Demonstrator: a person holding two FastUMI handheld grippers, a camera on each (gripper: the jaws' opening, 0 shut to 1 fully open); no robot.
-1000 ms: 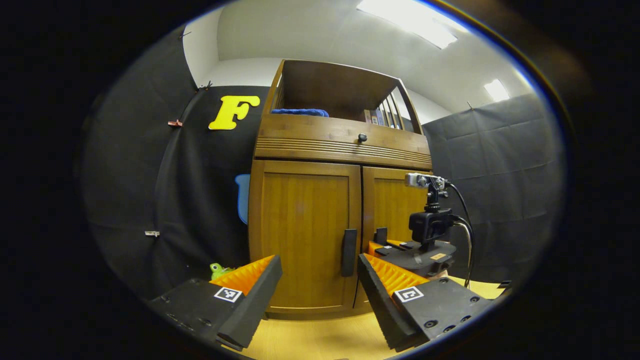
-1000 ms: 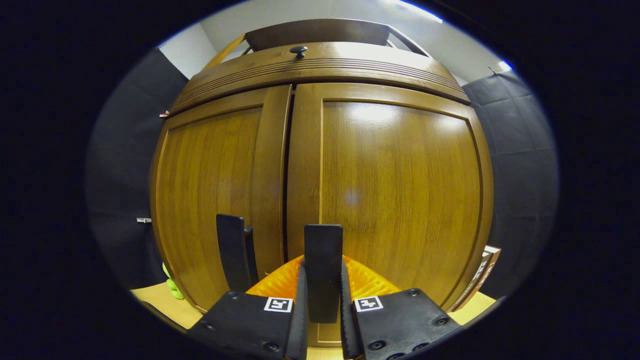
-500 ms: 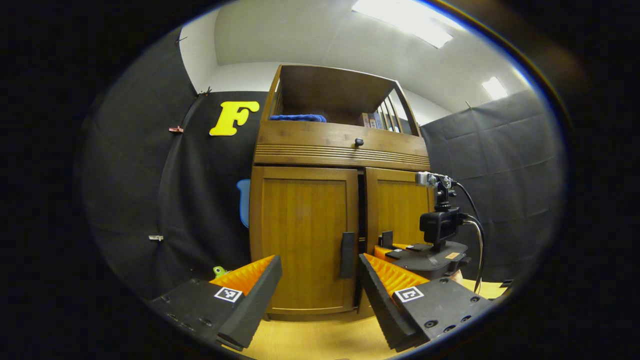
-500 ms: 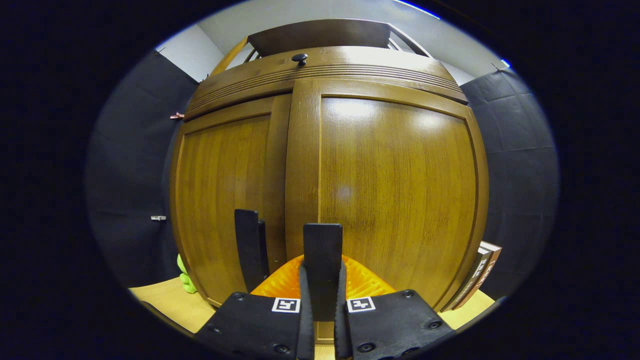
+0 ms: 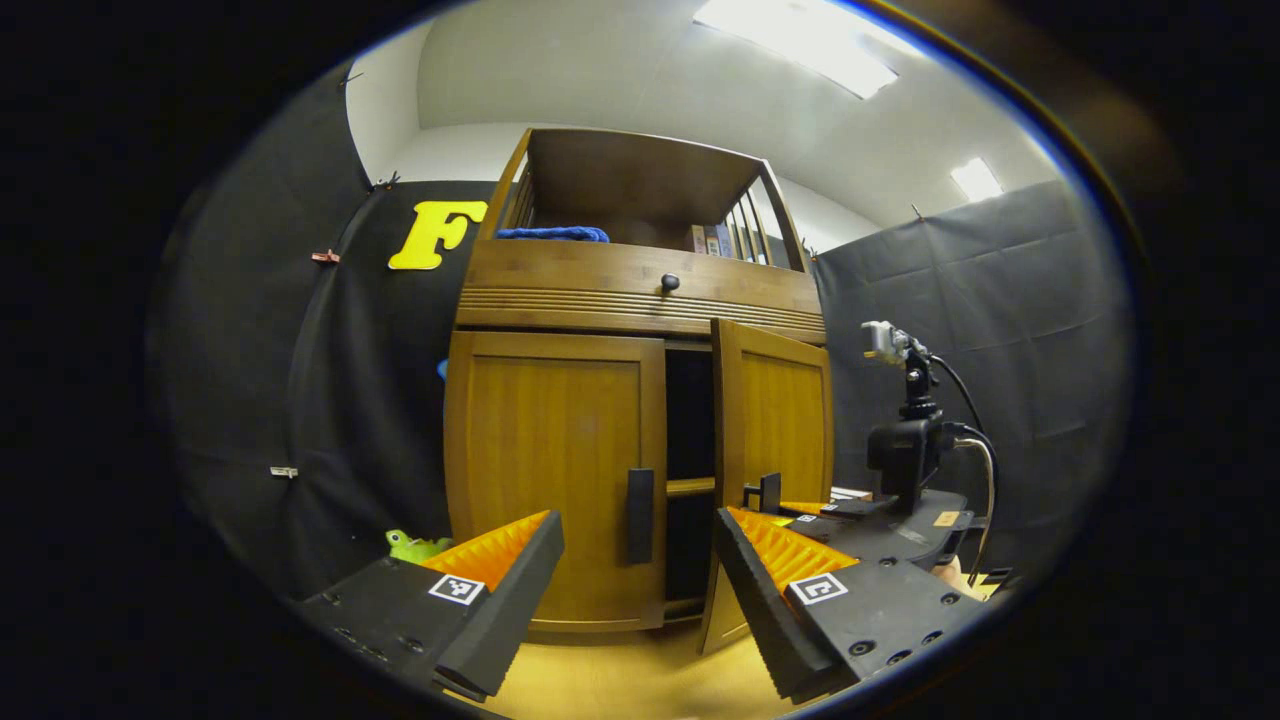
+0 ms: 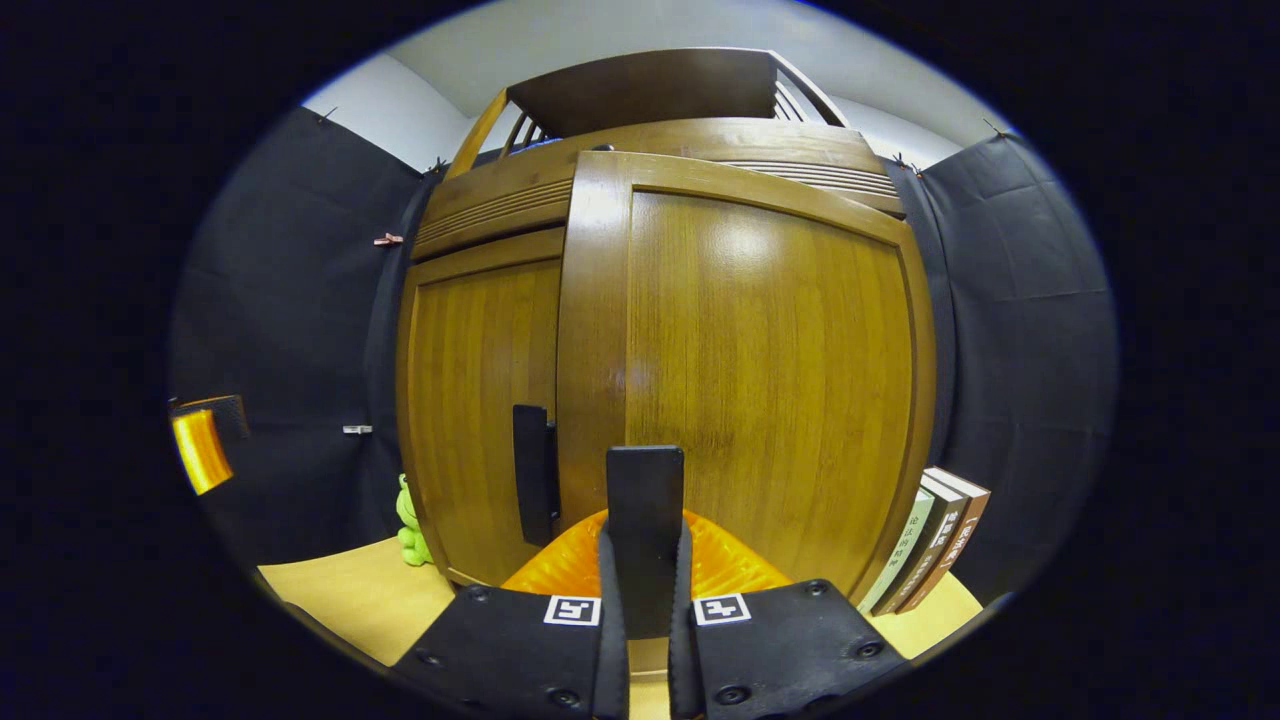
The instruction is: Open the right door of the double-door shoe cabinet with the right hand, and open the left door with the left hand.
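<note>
While right tool (image 6: 645, 600) clamped on right door handle (image 6: 645, 520) (door ajar), could slip off if pull skews; left tool (image 5: 640, 585) spread, off left handle (image 5: 640, 515).

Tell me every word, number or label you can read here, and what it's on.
Nothing here can be read.
Standing books: print on the spines, too small to read.
Shelf books: too small and blurred to read.
Square markers: black-and-white patterns, no words.
</note>
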